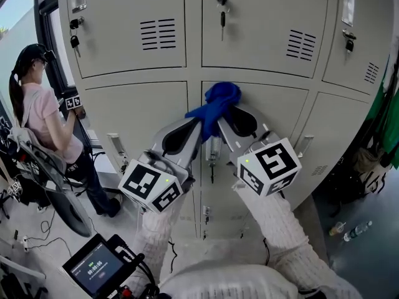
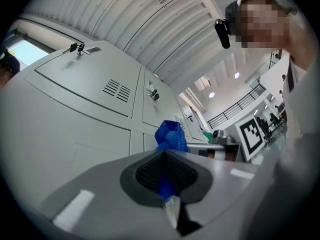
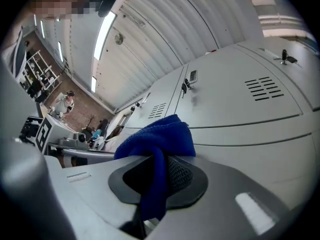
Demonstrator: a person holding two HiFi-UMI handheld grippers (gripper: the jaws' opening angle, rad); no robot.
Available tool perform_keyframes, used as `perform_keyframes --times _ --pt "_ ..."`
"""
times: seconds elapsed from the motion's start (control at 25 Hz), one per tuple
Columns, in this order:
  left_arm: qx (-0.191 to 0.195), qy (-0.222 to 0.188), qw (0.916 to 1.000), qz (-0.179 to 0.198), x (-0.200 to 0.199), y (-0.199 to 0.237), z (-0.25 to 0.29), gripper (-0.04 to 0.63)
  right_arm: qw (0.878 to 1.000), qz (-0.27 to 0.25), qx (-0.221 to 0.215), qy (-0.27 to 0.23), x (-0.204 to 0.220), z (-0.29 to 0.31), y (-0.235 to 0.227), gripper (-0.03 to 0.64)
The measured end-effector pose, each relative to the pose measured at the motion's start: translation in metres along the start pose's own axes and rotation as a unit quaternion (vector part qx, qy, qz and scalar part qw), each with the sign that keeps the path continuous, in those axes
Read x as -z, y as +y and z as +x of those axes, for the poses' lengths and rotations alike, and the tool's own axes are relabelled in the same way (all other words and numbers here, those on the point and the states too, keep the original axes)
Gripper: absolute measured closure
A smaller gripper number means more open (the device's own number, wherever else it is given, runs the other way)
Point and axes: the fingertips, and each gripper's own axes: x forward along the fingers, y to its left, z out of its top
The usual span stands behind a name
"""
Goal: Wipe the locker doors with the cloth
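A blue cloth (image 1: 216, 103) is bunched against a middle-row door of the grey lockers (image 1: 143, 114), by the seam between two doors. Both grippers hold it from below. My left gripper (image 1: 197, 124) is shut on the cloth's left tail, and my right gripper (image 1: 222, 122) is shut on its right side. In the left gripper view a strip of cloth (image 2: 171, 136) runs down between the jaws of the left gripper (image 2: 165, 171). In the right gripper view the cloth (image 3: 159, 141) drapes over the jaws of the right gripper (image 3: 154, 176) and is pinched between them.
A person in a pink top (image 1: 43, 114) stands at the left by a chair (image 1: 53, 179). Keys hang in the upper locks (image 1: 222, 12). A small screen (image 1: 96, 268) sits at the bottom left. Bottles (image 1: 354, 230) lie on the floor at right, below green items (image 1: 388, 114).
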Motion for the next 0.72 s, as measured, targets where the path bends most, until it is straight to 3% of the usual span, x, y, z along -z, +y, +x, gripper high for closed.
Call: perform_keyframes --times 0.24,0.72 --pt "0.008 0.000 0.9998 0.018 -0.014 0.011 0.010 0.589 0.999 -0.007 0.015 0.028 0.002 0.015 -0.010 0.566" --pt "0.018 0.009 0.9998 -0.001 0.002 0.014 0.010 0.589 1.000 -0.011 0.018 0.014 0.008 0.013 -0.008 0.566"
